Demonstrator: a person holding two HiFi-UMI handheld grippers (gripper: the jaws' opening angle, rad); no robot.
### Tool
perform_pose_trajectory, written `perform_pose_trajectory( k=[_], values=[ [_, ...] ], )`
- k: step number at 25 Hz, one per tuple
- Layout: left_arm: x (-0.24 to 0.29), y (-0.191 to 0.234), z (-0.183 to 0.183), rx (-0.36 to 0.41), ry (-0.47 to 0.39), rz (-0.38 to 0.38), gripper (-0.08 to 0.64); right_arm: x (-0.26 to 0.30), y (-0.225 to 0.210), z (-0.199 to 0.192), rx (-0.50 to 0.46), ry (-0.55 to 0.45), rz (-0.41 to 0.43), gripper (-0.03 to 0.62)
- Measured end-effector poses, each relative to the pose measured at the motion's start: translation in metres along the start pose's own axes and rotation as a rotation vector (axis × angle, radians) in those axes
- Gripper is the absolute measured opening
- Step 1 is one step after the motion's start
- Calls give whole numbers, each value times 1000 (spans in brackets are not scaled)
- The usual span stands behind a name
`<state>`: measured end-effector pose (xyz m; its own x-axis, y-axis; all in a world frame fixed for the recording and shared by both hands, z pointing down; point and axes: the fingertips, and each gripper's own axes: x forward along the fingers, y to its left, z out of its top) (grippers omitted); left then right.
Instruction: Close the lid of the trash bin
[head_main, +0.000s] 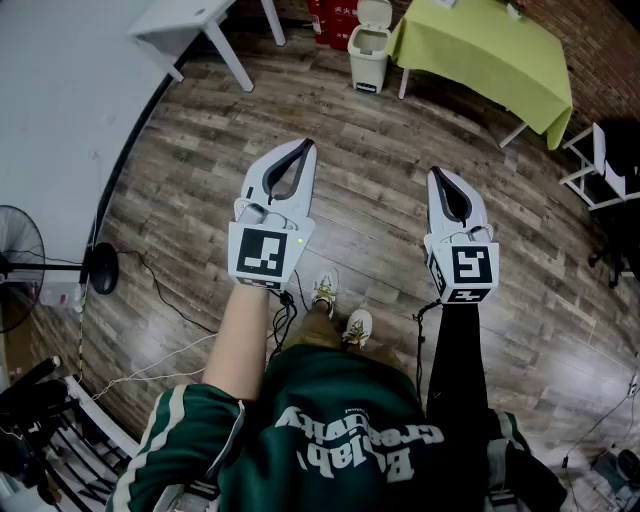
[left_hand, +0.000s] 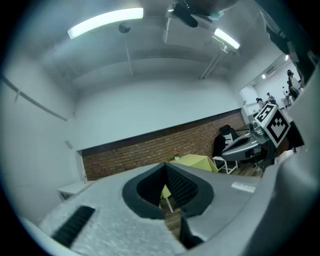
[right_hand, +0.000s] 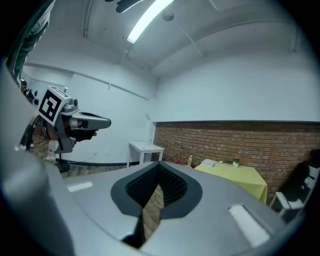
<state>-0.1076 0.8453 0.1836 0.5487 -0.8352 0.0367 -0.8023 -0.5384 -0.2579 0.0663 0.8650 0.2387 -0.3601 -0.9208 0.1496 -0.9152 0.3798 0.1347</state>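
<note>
Head view: the trash bin (head_main: 368, 52), lid (head_main: 375, 12) raised, is seen well ahead, between left claw (head_main: 306, 147) and right claw (head_main: 436, 174). Both are pressed together, empty; the left is judged marginally nearer.

Small cream trash bin (head_main: 366, 58) stands upright on the wooden floor (head_main: 400, 190) at the far end of the room. Its lid (head_main: 375, 12) is open, raised up and back from the rear edge, leaving the mouth exposed. There is a dark strip at the foot of the front face. The bin sits just beside the near-left corner of the green-covered table (head_main: 490, 50).
</note>
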Motion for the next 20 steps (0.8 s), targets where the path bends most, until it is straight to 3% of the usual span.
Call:
perform_pose_trajectory(
  k=[7,11,16,20],
  values=[
    [20,7,0,4,-17,-24,8,19,-4,3,5,-5,-4,11],
    [35,31,-2,1,-23,-34,8,38,-3,16,44,-30,-28,12],
    [47,63,-11,-57,-37,-59,8,68,6,31,47,-37,-62,12],
    [55,85,-21,-42,-15,-53,8,87,13,42,41,-39,-84,12]
  ],
)
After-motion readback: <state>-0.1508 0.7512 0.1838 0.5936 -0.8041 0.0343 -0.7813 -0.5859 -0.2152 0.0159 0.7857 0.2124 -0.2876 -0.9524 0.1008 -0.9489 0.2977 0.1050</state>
